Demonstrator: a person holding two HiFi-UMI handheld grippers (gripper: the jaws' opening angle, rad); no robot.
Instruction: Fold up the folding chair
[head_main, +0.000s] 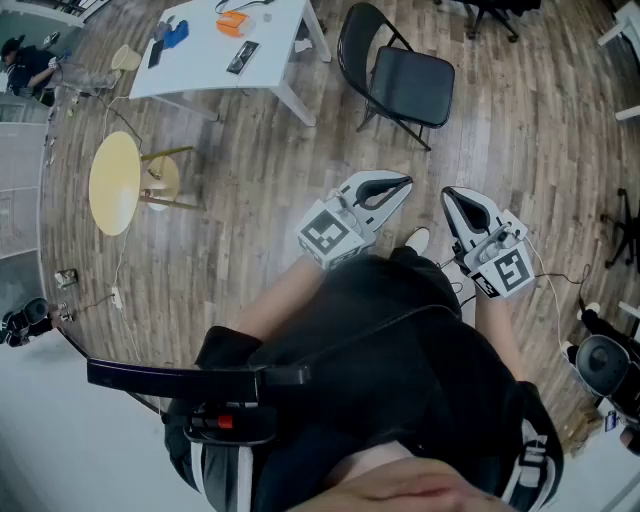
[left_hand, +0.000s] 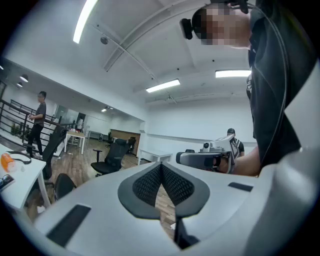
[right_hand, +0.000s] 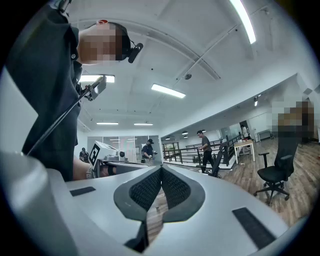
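Note:
The black folding chair (head_main: 400, 80) stands unfolded on the wood floor beside a white table, a good step ahead of me. Its rounded back (left_hand: 62, 185) peeks in at the lower left of the left gripper view. My left gripper (head_main: 405, 183) and right gripper (head_main: 449, 193) are held level side by side in front of my body, well short of the chair. Both are shut with nothing between the pads. The left gripper's (left_hand: 161, 166) jaws meet tip to tip, and the right gripper's (right_hand: 161, 170) do the same. Each gripper view shows the other gripper alongside.
The white table (head_main: 200, 70) holds an orange object (head_main: 232, 22) and a dark remote (head_main: 242, 57). A yellow round stool (head_main: 115, 182) stands to the left. Black office chairs (left_hand: 112, 157) (right_hand: 272, 175) and several people are farther off in the room.

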